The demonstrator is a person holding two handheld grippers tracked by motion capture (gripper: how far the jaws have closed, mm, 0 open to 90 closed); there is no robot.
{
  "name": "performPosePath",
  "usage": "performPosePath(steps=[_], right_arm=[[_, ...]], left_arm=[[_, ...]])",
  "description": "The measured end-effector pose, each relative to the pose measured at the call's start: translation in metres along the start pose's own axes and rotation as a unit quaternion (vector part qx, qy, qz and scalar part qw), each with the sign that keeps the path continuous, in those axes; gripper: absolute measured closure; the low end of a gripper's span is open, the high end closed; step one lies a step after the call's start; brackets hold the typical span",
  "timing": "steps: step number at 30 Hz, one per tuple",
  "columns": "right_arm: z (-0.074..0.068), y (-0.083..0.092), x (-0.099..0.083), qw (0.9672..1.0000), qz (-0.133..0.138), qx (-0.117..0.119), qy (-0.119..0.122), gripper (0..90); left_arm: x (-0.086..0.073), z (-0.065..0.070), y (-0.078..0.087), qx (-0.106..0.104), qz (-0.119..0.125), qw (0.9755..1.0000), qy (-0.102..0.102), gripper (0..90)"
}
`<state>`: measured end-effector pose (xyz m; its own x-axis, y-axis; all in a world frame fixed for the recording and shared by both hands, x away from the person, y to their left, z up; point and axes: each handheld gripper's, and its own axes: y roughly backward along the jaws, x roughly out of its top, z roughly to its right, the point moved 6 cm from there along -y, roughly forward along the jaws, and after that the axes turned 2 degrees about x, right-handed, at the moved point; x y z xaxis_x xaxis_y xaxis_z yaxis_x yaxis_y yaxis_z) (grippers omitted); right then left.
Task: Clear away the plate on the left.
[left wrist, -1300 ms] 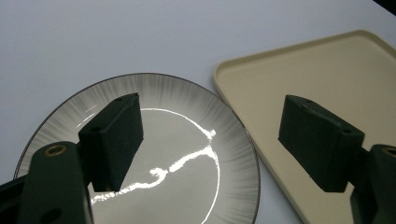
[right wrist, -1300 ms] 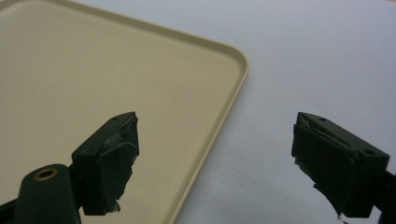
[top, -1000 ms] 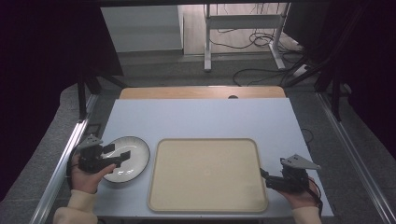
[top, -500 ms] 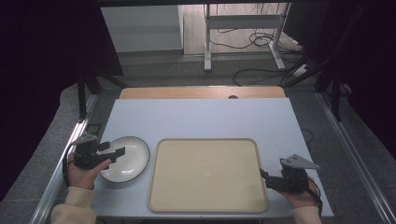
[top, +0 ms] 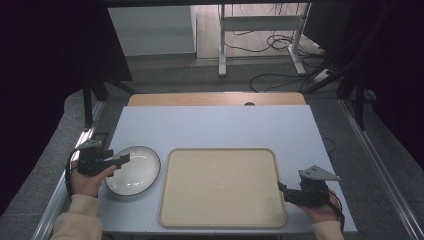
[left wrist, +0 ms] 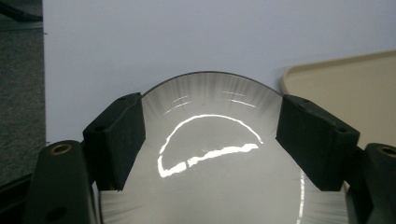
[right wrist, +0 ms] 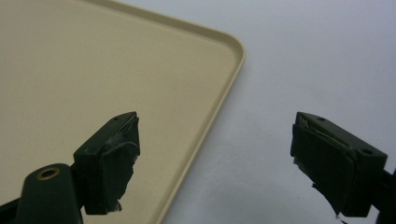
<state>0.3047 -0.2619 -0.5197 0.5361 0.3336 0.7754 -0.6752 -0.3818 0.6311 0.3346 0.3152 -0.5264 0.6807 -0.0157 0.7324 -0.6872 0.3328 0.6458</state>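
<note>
Here I take the beige tray as my landmark: the white plate lies on the table just beside its left edge, and my left gripper has its jaws spread wide over the plate, whose near part is cut off in the left gripper view. My right gripper is also wide open at the tray's right edge, one jaw above the tray and one above the table. I cannot tell if the left jaws touch the plate.
</note>
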Motion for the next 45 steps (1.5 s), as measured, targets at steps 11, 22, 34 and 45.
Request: performPosePath(steps=[11,22,34,45], right_arm=[[0.0,-0.002,-0.001,1.0,-0.006,-0.001,0.0,16.1],[0.0,-0.004,-0.002,0.9999,-0.012,0.0,0.003,16.2],[0.001,-0.005,-0.004,0.9999,-0.014,0.001,0.004,16.4],[0.0,-0.004,-0.003,0.9999,-0.013,-0.004,0.009,16.6]], left_arm=[[-0.001,-0.025,-0.006,0.023,-0.014,0.9996,0.011,24.3],[-0.01,-0.043,-0.009,0.024,-0.032,0.9987,0.033,28.9],[-0.024,-0.052,-0.017,0.009,-0.071,0.9959,0.055,32.7],[-0.029,-0.052,-0.02,-0.012,-0.088,0.9939,0.065,42.5]])
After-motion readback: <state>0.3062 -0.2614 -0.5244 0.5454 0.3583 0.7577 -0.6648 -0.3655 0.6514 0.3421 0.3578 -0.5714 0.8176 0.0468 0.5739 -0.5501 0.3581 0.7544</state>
